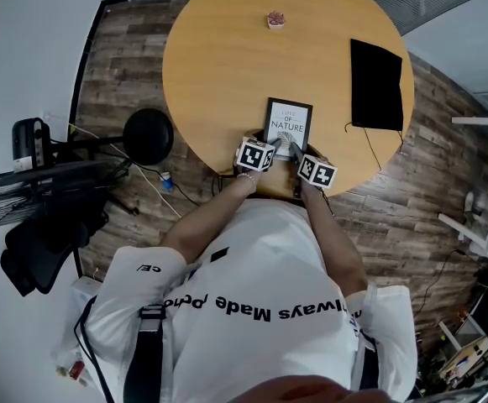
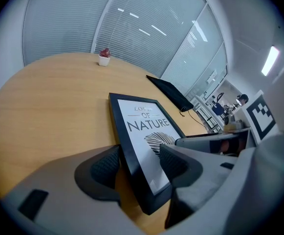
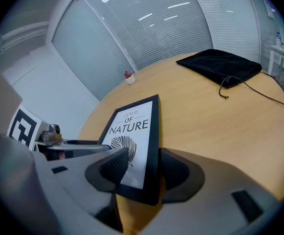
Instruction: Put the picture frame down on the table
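Observation:
The black picture frame (image 1: 288, 127), its white print reading "NATURE", lies flat and face up on the round wooden table (image 1: 218, 57), near the front edge. My left gripper (image 1: 270, 146) straddles the frame's near left corner. In the left gripper view the frame (image 2: 142, 131) runs between the two dark pads with small gaps, and that gripper (image 2: 139, 166) is open. My right gripper (image 1: 298, 152) straddles the near right corner. In the right gripper view the frame (image 3: 132, 136) edge sits loosely between the pads of that gripper (image 3: 144, 169), also open.
A black cloth pouch (image 1: 376, 85) with a cord lies on the table's right side. A small potted plant (image 1: 275, 19) stands at the far edge. A black stool (image 1: 147, 135) and a fan (image 1: 34, 183) stand on the wooden floor to the left.

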